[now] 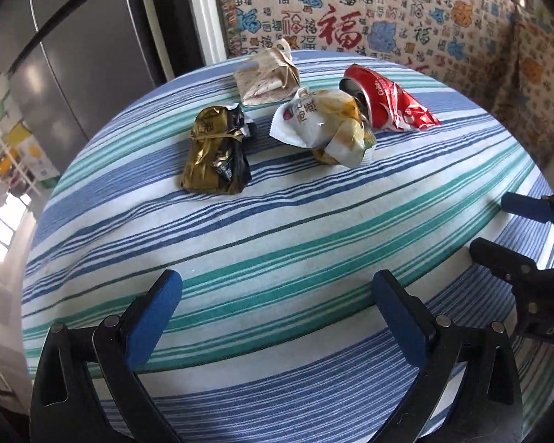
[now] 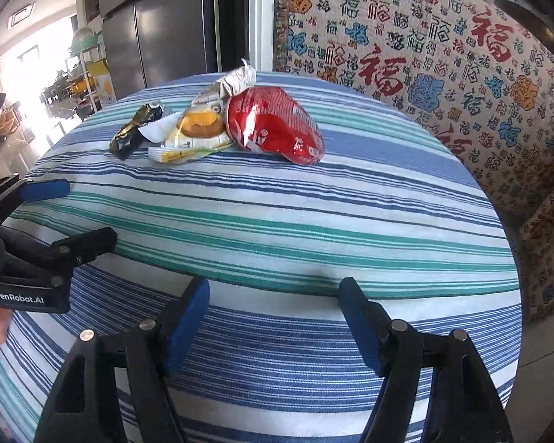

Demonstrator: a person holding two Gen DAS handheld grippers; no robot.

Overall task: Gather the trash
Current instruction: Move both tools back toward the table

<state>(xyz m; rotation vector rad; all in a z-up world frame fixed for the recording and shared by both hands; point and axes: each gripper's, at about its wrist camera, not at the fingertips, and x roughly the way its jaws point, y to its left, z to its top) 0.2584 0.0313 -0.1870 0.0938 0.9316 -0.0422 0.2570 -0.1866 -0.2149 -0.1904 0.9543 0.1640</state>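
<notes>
Crinkly wrappers and a squashed red can (image 1: 384, 98) are lying together far across the striped tabletop (image 1: 277, 229). They are looking light and slippery; pinching a folded edge seems best. The left gripper (image 1: 277, 291) and right gripper (image 2: 273, 299) are hanging wide apart, holding nothing.

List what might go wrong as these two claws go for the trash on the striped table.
1. The white and yellow wrapper touches the crushed red can, so a grab may drag both.
2. The gold and black wrapper is shiny and crumpled and might slip.
3. The left claw and right claw, both open, sit close and could collide.
</notes>
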